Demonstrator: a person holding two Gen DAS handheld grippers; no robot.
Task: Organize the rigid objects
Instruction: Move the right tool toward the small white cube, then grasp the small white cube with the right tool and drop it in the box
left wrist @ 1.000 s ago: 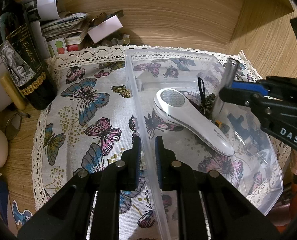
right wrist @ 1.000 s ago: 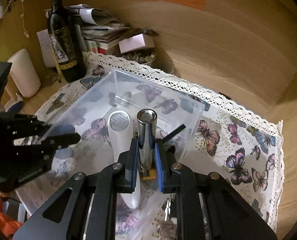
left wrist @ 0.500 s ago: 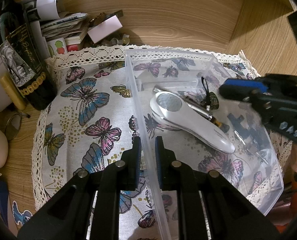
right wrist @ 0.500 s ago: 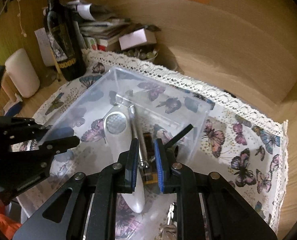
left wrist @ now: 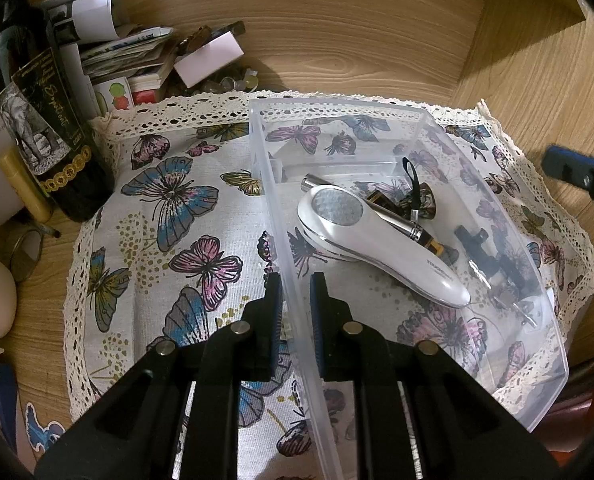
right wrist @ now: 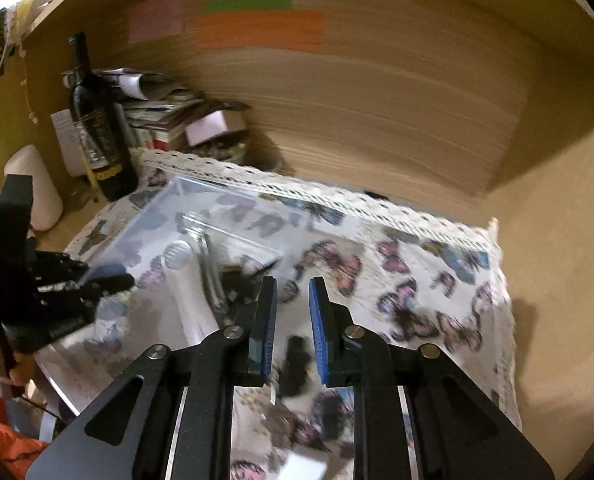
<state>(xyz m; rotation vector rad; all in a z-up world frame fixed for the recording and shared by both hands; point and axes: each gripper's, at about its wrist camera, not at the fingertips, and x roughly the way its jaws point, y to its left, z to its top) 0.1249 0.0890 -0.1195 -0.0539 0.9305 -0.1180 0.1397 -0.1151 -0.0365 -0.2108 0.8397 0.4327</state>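
Note:
A clear plastic bin [left wrist: 497, 208] lies on the butterfly cloth [left wrist: 169, 216]. Inside it lie a white handheld device [left wrist: 381, 240] and a silver metal tube [left wrist: 401, 226] with a black strap, beside small dark items. My left gripper [left wrist: 295, 292] is shut on the bin's left wall. My right gripper [right wrist: 293, 300] is open and empty, above the cloth to the right of the bin [right wrist: 225, 220]; its blue tip shows in the left wrist view [left wrist: 569, 170]. A small dark object [right wrist: 295, 364] lies on the cloth below its jaws. The right wrist view is blurred.
A dark wine bottle [left wrist: 45, 120] stands at the back left, next to a pile of papers and small boxes [left wrist: 137, 60]. A white rounded container [right wrist: 37, 188] stands left of the cloth. Wooden walls [left wrist: 337, 32] close in the back and the right side.
My right gripper let go of the silver tube, which now lies in the bin behind the white device. The gripper has opened and pulled back to the right. My left gripper kept its hold.

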